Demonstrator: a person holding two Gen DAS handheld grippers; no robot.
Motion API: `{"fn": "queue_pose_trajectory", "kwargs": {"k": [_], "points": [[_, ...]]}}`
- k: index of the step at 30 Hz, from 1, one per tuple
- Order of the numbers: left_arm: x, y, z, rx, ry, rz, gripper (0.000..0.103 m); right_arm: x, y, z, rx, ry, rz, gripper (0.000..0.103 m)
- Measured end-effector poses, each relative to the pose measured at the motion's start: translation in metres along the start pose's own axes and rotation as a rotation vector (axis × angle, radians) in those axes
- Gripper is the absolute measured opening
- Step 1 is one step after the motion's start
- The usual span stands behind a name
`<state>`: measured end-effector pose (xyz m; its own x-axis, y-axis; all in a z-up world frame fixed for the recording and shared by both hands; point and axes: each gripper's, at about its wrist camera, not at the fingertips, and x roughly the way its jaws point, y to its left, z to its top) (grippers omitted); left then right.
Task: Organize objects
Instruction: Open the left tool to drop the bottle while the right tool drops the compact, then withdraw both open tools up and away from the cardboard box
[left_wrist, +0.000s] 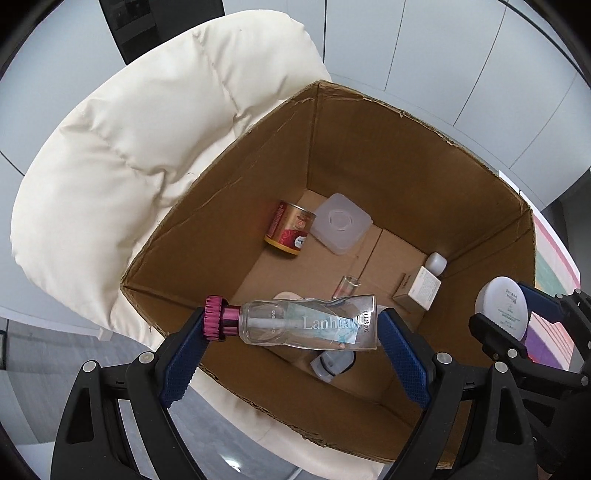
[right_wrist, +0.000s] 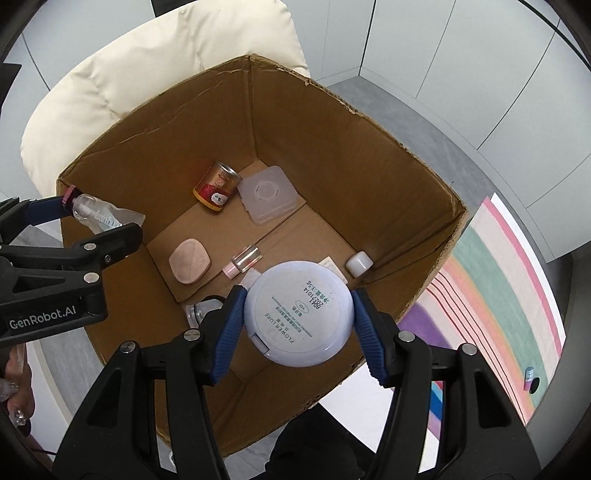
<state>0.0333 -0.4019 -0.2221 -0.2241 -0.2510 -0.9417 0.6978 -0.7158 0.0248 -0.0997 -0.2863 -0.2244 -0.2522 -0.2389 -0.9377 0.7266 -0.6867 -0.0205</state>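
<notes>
Left hand-held gripper (left_wrist: 295, 332) clamps clear plastic bottle with magenta cap (left_wrist: 306, 326) over open brown cardboard box (left_wrist: 369, 155). Right hand-held gripper (right_wrist: 297, 323) grips round pale-blue powder compact (right_wrist: 298, 313) above the box

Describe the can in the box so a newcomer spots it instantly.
Look into the open cardboard box in front of the cream cushion. In its far corner, beside a translucent square lid, lies the red-and-gold can, tipped on its side. It is the only metal, brightly coloured item there.
</notes>
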Motion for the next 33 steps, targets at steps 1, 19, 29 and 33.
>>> {"fn": "queue_pose_trajectory", "kwargs": {"k": [1, 19, 29, 33], "points": [[0.000, 0.000, 0.000, -0.001, 0.001, -0.004, 0.090, 0.000, 0.000, 0.000, 0.000, 0.002, 0.000, 0.060], [-0.030, 0.009, 0.001, -0.068, -0.066, -0.016, 0.100, -0.031, -0.012, 0.000, 0.056, -0.072, 0.017, 0.097], [-0.044, 0.000, -0.006, -0.049, -0.103, -0.013, 0.100, -0.046, -0.022, -0.012, 0.084, -0.070, 0.024, 0.097], [-0.048, -0.002, -0.009, -0.045, -0.105, -0.005, 0.100, -0.050, -0.025, -0.015, 0.095, -0.069, 0.017, 0.097]]}}
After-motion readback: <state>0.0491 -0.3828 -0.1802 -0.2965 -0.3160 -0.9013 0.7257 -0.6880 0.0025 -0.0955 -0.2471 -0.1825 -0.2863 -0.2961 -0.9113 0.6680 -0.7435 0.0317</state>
